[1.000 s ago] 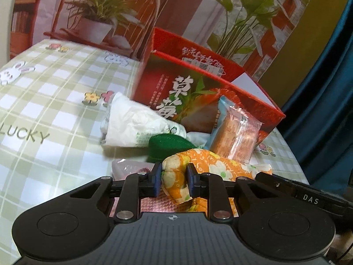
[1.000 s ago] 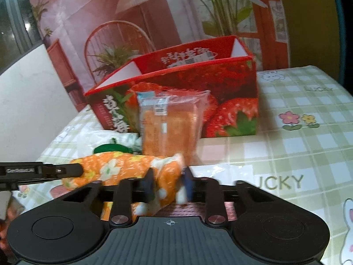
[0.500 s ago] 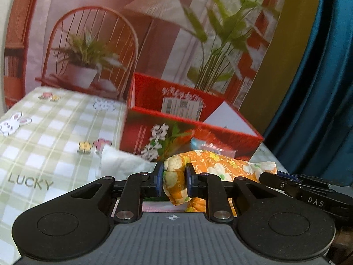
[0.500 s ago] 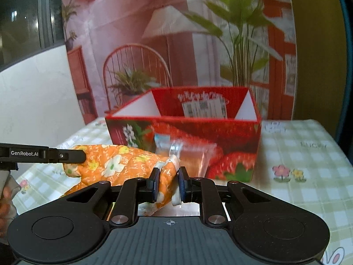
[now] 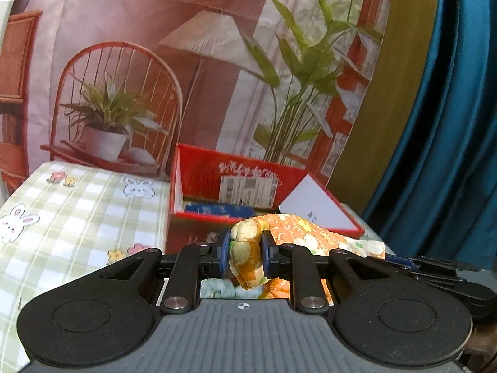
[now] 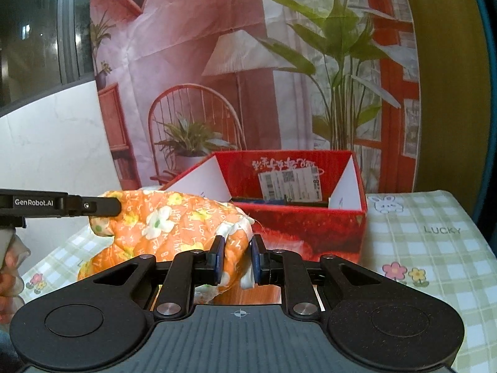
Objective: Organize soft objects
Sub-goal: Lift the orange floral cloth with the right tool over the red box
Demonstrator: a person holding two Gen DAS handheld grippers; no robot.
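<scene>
Both tongs are gripping the orange cloth (image 5: 298,230): left tongs (image 5: 246,256) and right tongs (image 6: 236,259) are pinching opposite ends, centre frame, before the red box (image 6: 310,227).

Printed backdrop (image 5: 217,62) of lamp, chair and plants, teal curtain (image 5: 450,124), dark window (image 6: 31,31), checked tablecloth (image 5: 77,217)

The left gripper (image 5: 246,259) points slightly downward, its blue pads pinched on a bunch of the orange cloth (image 6: 174,227). The right gripper (image 6: 236,259) is tilted much the same — clamped on the cloth's other end. At the right view's left edge, fingers (image 6: 7,276) — probably the left hand's.
</scene>
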